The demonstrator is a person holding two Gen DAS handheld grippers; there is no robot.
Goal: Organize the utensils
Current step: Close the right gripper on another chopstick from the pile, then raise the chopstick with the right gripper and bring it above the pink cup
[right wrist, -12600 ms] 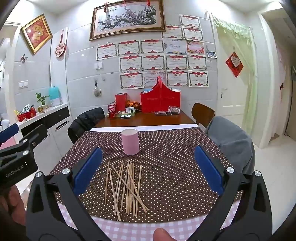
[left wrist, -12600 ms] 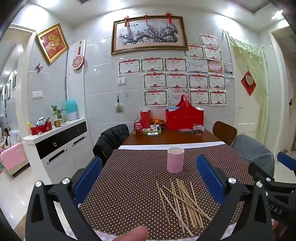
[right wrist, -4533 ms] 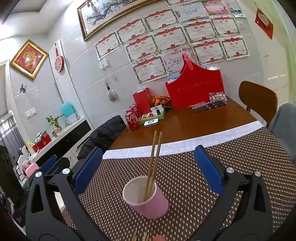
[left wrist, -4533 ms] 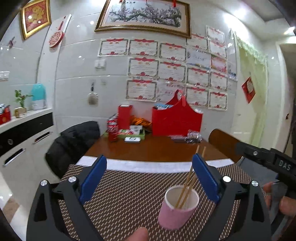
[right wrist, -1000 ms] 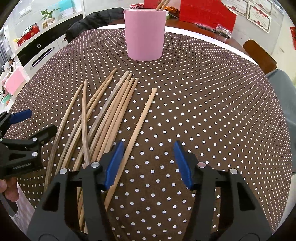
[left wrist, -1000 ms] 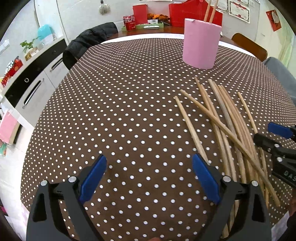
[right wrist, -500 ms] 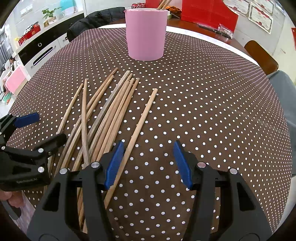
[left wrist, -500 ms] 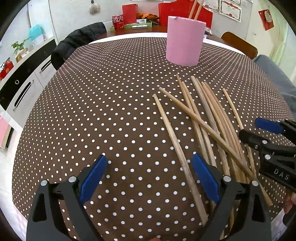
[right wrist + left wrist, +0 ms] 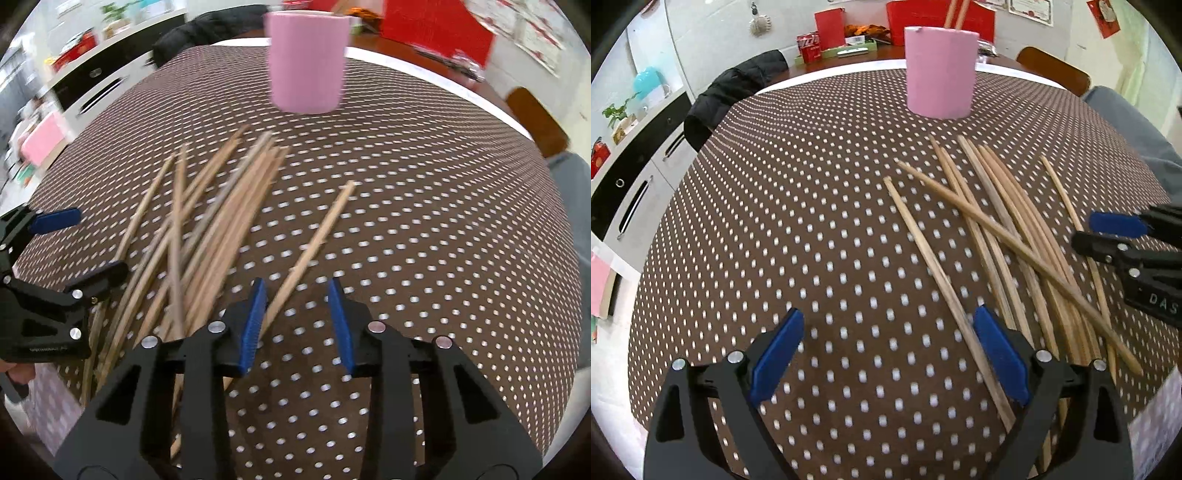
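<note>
The right gripper (image 9: 295, 317) hangs low over the dotted tablecloth (image 9: 443, 221), jaws partly spread with nothing between them — a lone chopstick (image 9: 317, 236) runs under its left pad. The left gripper (image 9: 886, 354) is spread wide and empty, its right pad just beside the outermost stick of the loose chopsticks (image 9: 1008, 229). The likely trouble: the sticks cross and overlap, so closing on one may drag or roll its neighbours, or pinch two at once. The pink cup (image 9: 940, 72) stands upright beyond the pile, well apart, with two chopsticks (image 9: 955, 13) poking above its rim.
</note>
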